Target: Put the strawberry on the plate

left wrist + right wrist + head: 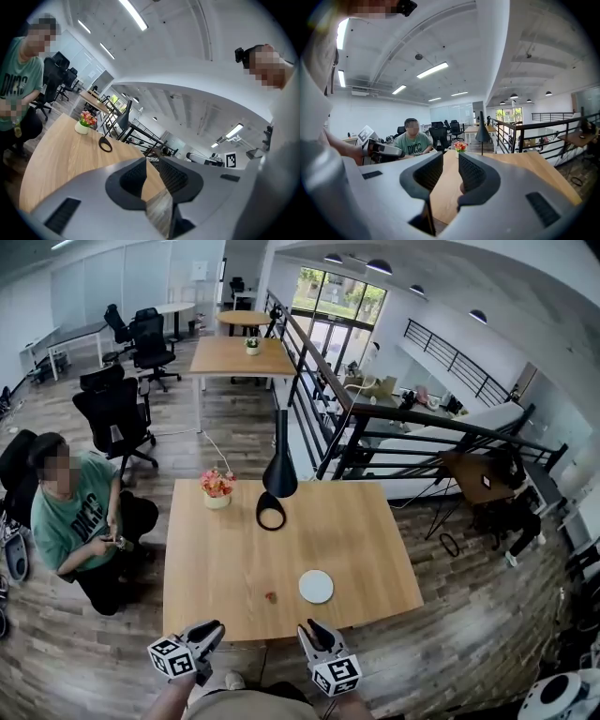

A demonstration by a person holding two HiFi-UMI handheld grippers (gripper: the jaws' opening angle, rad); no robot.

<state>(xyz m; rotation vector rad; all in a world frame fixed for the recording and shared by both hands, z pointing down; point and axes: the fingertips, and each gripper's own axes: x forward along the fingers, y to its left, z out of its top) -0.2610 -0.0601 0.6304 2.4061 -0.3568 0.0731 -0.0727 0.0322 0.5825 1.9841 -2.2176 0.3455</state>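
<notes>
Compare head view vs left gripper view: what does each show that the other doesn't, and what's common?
Head view only: the strawberry and the white plate, lying apart near the table's front edge.
Left gripper view only: the ceiling lights, and a close look at the left gripper, its jaws together with nothing between them.
Both: the wooden table, the flower pot, the black lamp and the seated person.
</notes>
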